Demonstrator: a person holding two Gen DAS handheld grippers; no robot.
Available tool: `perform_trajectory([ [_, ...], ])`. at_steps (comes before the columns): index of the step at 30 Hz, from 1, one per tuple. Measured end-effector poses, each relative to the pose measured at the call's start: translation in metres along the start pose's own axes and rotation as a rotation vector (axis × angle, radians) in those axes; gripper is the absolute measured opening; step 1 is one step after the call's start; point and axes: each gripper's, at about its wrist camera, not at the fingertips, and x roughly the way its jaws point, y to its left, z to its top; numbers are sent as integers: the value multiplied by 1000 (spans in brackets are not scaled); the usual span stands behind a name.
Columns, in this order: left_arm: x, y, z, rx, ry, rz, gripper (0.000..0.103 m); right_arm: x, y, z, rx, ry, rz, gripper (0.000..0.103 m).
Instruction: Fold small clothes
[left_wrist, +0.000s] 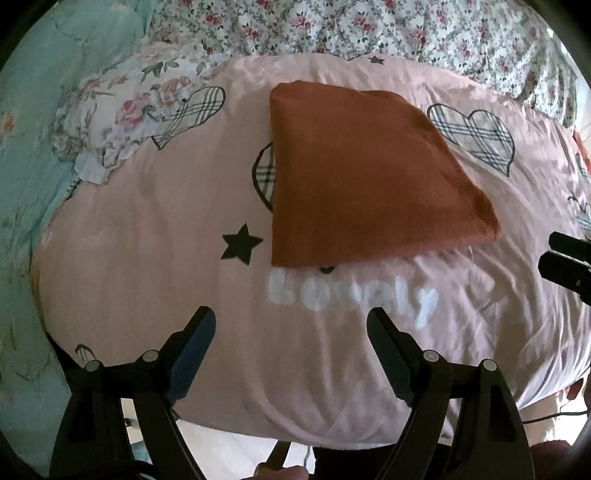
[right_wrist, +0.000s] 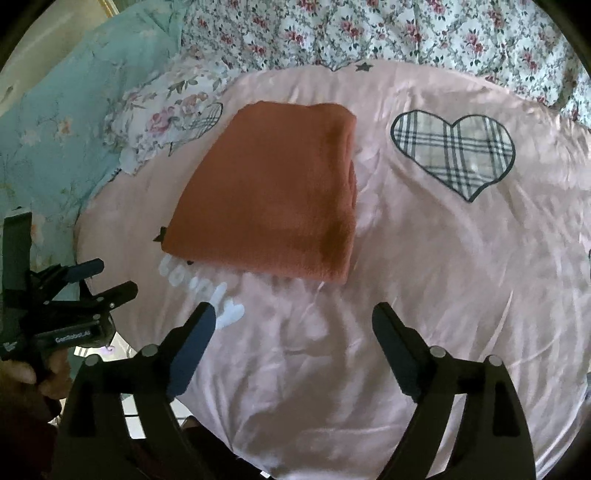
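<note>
A rust-orange garment lies folded into a compact, flat rectangle on the pink quilt; it also shows in the right wrist view. My left gripper is open and empty, held above the quilt's near edge, short of the garment. My right gripper is open and empty, also short of the garment's near edge. The right gripper's fingers show at the right edge of the left view. The left gripper shows at the left of the right view.
The pink quilt carries plaid hearts, stars and white lettering. A floral pillow and a teal sheet lie to the left. A floral blanket lies behind. Floor shows below the quilt's near edge.
</note>
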Motion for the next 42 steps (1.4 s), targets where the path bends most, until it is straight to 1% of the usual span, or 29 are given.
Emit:
perform_trajectory([
  [5,5,-1,14,10,-4,30,85,3,1,10,-2,11,-3,88],
  [11,4,1,32,10,-24,36,85,8,6,26,-21,7,0,89],
  [21,15,7,54,-12,-23,46,85,23,15,47,-37,29,-1,89],
  [42,48,14,93,-17,-1,-21,85,62,19,95,13,52,1,89],
])
